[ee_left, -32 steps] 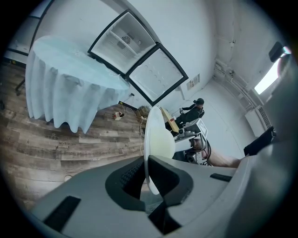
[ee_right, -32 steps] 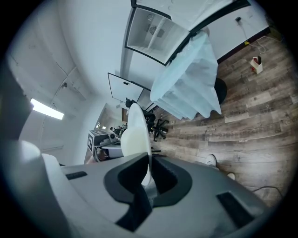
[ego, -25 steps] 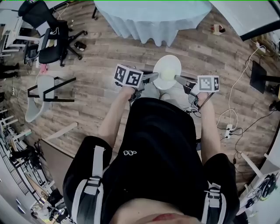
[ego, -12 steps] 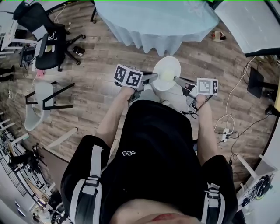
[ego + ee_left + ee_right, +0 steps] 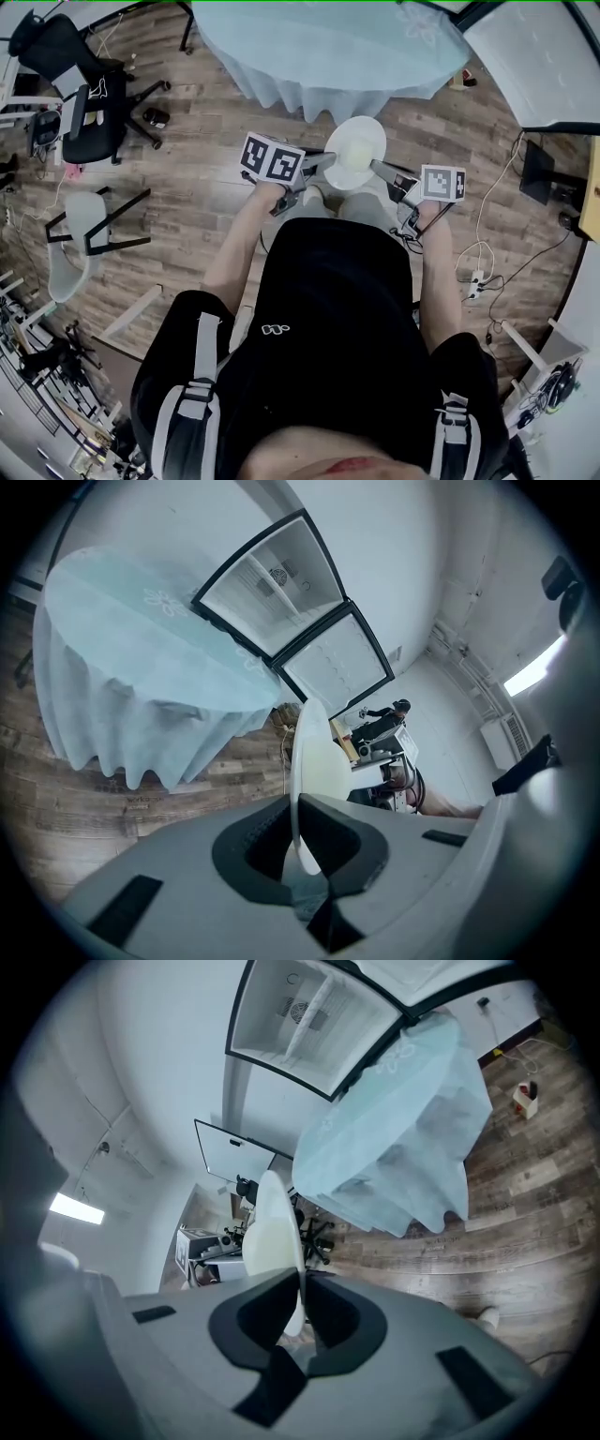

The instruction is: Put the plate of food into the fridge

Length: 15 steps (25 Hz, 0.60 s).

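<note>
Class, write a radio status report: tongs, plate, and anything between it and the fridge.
Left tongs, right tongs: both shut on plate rim, opposite sides. Plate held over wood floor. Cloth-covered table ahead; open fridge beyond it.

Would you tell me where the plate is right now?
Head view, centre: the plate is held between the left gripper and right gripper, just short of the table.

Lab-like test room, office chairs (image 5: 89, 89), floor power strip (image 5: 473, 279), draped round table (image 5: 319, 37), open fridge (image 5: 278, 579)
</note>
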### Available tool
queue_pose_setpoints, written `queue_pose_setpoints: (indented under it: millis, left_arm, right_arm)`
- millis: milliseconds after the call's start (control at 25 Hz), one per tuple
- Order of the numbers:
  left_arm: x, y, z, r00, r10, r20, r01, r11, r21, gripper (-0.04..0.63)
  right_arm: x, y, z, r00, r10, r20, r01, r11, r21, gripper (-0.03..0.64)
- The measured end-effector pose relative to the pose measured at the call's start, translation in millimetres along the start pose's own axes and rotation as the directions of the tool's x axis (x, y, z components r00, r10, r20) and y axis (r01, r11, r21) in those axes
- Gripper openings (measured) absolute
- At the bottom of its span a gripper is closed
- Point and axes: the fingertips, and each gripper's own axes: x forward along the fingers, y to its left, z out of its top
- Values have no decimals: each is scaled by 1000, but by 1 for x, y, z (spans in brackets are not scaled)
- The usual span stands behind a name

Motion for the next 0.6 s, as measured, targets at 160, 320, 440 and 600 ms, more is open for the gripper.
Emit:
queue_pose_setpoints:
  millis: [160,320,440,600]
  left_arm:
    - [9,11,22,1000,-3,13,3,1000,-16,17]
    - [17,27,47,999,19,29,-18,999,-34,17]
    - [26,29,68,999,24,42,-23,999,-43,15]
    - [51,23,119,998,34,60,-34,999,-2,15]
  right_arm:
    - [2,-9,25,1000,-3,-17,3,1000,-7,31]
    - [9,-23,56,999,-14,-37,13,1000,-22,32]
    - [6,-27,77,998,6,-64,-9,999,-40,31]
    - [-17,-37,130,999,24,-46,-27,997,-71,31]
